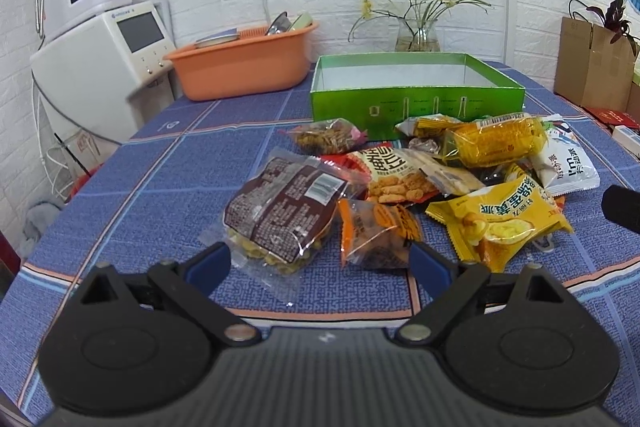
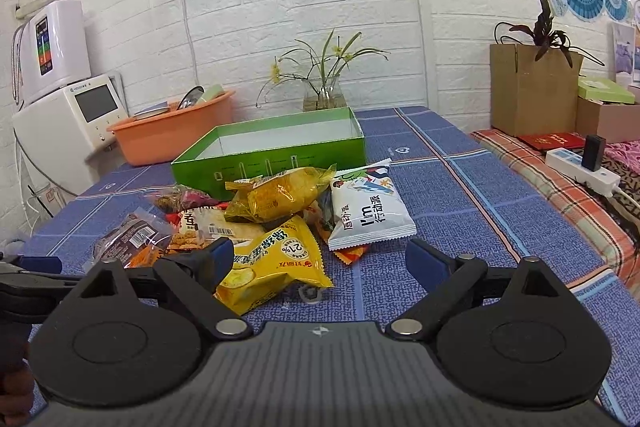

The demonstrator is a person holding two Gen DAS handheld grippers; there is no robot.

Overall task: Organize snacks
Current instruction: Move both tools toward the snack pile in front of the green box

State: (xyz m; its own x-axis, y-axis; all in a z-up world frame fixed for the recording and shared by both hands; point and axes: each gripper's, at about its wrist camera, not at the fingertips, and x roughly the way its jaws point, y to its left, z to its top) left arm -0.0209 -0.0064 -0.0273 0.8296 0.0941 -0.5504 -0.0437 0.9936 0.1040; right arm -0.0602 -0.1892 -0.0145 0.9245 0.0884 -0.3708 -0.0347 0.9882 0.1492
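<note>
A pile of snack packets lies on the blue checked tablecloth (image 1: 152, 195) in front of an empty green box (image 1: 416, 99). In the left wrist view my left gripper (image 1: 320, 263) is open and empty, just short of a brown packet (image 1: 280, 211) and an orange packet (image 1: 376, 231). In the right wrist view my right gripper (image 2: 324, 261) is open and empty, its left finger beside a yellow packet (image 2: 272, 263). A white packet (image 2: 368, 215), a yellow corn packet (image 2: 280, 199) and the green box (image 2: 272, 155) lie beyond.
An orange basin (image 1: 244, 67) with dishes and a white appliance (image 1: 104, 67) stand at the back left. A glass vase with a plant (image 1: 416, 35) stands behind the box. A cardboard box (image 2: 532, 95) and a power strip (image 2: 580, 175) are to the right.
</note>
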